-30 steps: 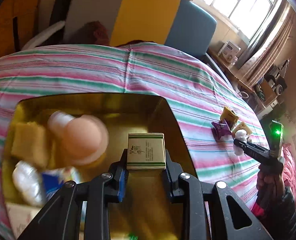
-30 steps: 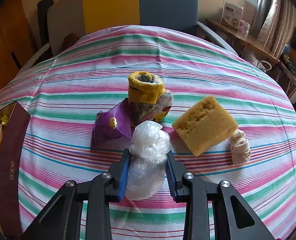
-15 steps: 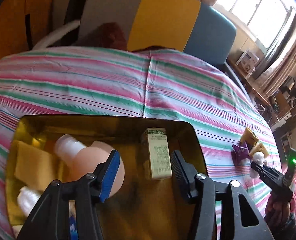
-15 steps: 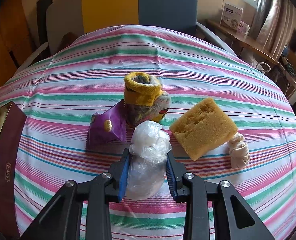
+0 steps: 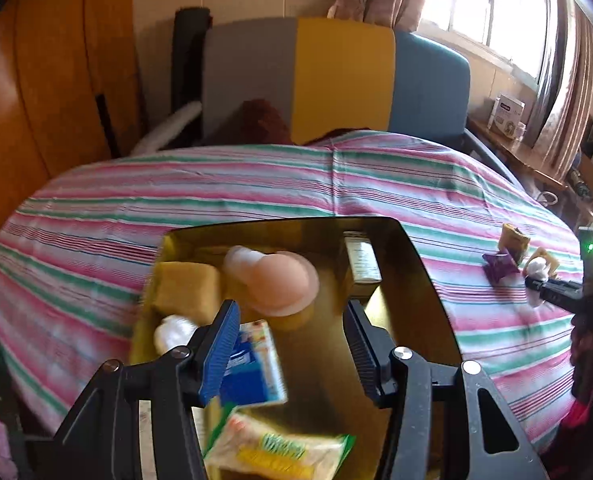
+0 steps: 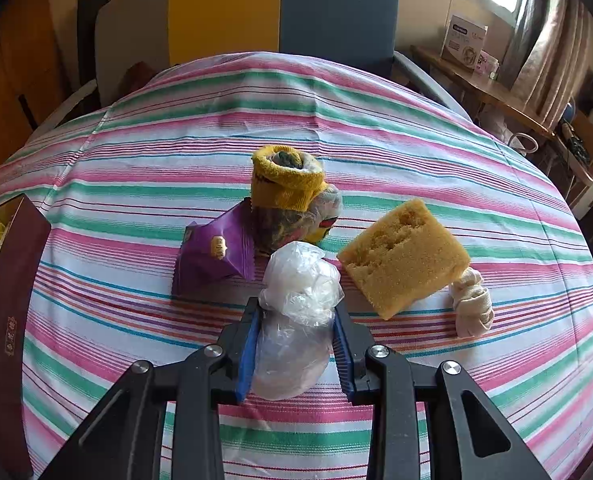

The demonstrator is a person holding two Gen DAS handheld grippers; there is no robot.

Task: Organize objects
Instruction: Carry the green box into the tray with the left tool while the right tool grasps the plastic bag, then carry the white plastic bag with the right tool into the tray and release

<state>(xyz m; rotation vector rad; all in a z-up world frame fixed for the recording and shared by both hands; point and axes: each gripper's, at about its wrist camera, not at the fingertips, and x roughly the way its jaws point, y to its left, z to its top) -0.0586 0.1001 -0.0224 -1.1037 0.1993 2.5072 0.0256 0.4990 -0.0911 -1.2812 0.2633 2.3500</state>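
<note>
The right gripper (image 6: 294, 344) is clamped on a plastic bag (image 6: 296, 312) over the striped cloth; the gold box (image 5: 428, 280) lies well off to its left. The left gripper (image 5: 292, 344), jaws apart and empty, hangs above that box.
</note>
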